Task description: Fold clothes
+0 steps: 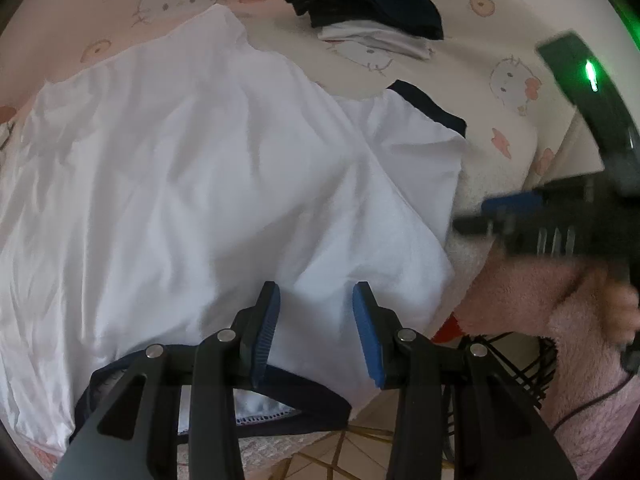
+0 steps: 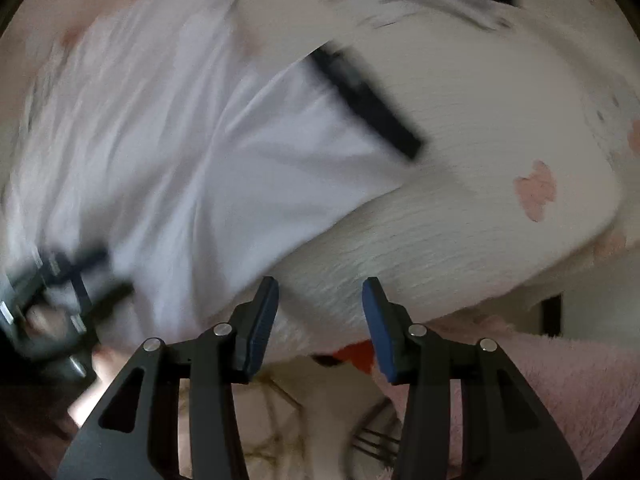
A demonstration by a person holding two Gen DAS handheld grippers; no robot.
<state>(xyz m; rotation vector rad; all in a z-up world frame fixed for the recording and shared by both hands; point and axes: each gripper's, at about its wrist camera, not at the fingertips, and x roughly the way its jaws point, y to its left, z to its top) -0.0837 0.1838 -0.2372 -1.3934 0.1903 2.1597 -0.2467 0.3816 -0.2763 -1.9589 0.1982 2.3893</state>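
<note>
A white T-shirt (image 1: 192,168) with navy trim lies spread flat on a bed. Its navy collar (image 1: 304,412) is nearest me, and one short sleeve with a navy cuff (image 1: 432,108) points to the right. My left gripper (image 1: 316,288) hangs open just above the shirt's shoulder area beside the collar, with no cloth between its pads. My right gripper (image 2: 321,282) is open over the bed's edge, right of the shirt (image 2: 168,152), with the sleeve cuff (image 2: 368,100) beyond it. This view is blurred. Each gripper shows in the other's view: the right gripper (image 1: 492,214), the left gripper (image 2: 80,276).
A cream bedcover (image 1: 500,32) printed with cartoon cats lies under the shirt. A folded stack of dark and white clothes (image 1: 360,4) sits at the far side. A hand in a pink fuzzy sleeve (image 1: 532,296) holds the right gripper. Tiled floor (image 1: 340,452) and a black wire rack (image 1: 516,364) lie below the bed edge.
</note>
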